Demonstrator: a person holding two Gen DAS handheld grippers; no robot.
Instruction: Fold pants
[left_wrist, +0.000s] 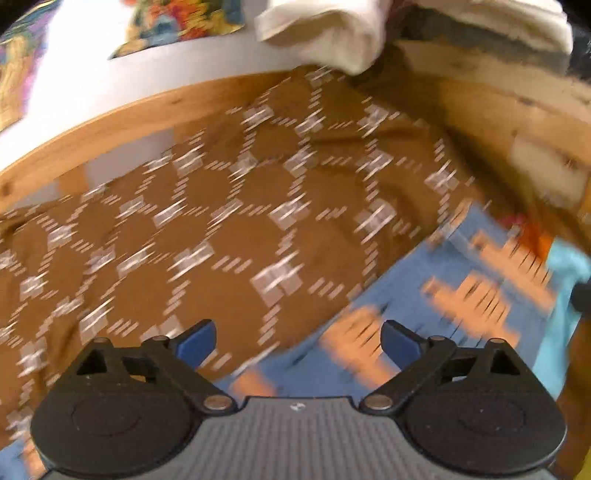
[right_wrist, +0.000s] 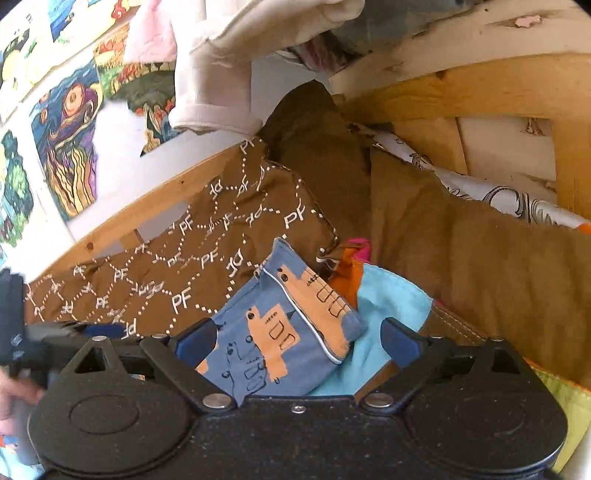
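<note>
A: Eyes on the pants (right_wrist: 273, 332) first: small, blue, printed with orange shapes, lying in a compact bundle on the brown patterned blanket (right_wrist: 177, 266), with a white-piped edge showing down the right side.

B: And they lie partly over a turquoise cloth (right_wrist: 388, 306), with something orange and pink poking out behind. That's my worry. Go in low on that side and a finger could catch the turquoise layer along with the pants.

A: Right gripper (right_wrist: 297, 341) stands wide, nothing between its blue pads, and the bundle sits just ahead, between the two fingers. It looks folded to me, or close to it.

B: Left gripper (left_wrist: 297, 338) is wide too and holding nothing. Its picture is smeared, so I can't judge how neat the pants (left_wrist: 424, 314) look from that side. In the right view you can see it over at the left edge, with a bit of the person's hand (right_wrist: 14, 387) below it.

A: So what goes wrong from here?

B: I'd say the bundle springs open. It lies on soft, rumpled bedding, not a hard top, so any nudge from a finger could loosen the top flap.

A: And the clutter. A cream garment (right_wrist: 214, 85) hangs above, the wooden frame (right_wrist: 122, 225) runs behind, loose fabric all round.

B: Any stray brush there could drag cloth onto the pants.
</note>
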